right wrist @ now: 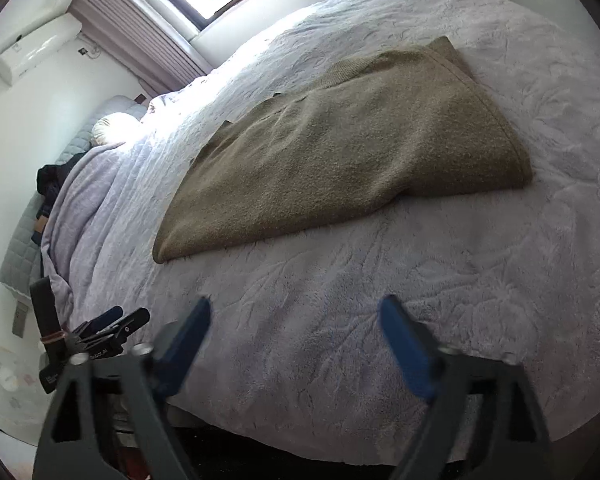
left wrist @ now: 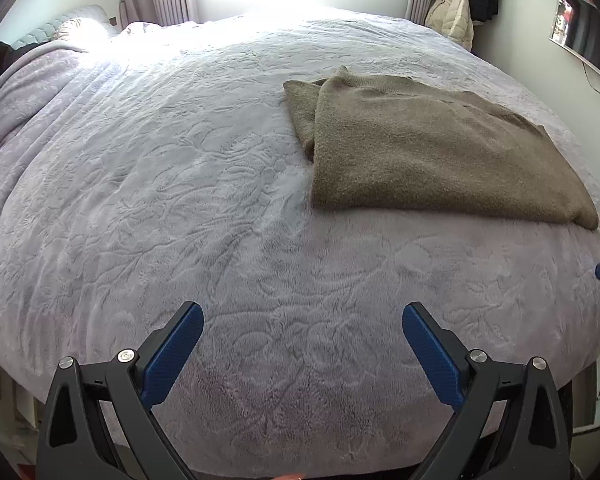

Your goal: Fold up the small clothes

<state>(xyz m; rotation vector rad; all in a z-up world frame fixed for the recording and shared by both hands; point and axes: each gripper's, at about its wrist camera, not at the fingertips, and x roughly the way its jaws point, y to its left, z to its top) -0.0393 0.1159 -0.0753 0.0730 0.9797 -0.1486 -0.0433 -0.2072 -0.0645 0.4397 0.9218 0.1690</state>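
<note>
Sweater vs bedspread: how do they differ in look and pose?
The sweater is olive-brown, the bedspread pale lilac. The sweater's knit is plain, while the bedspread carries an embossed leaf pattern. The sweater lies folded in layers; the bedspread is spread across the bed. Both look soft and fuzzy.

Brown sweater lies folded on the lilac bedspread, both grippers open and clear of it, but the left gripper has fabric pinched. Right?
Not quite. The left gripper holds nothing: in the left wrist view its jaws gape over bare bedspread. The sweater lies folded, untouched.
</note>
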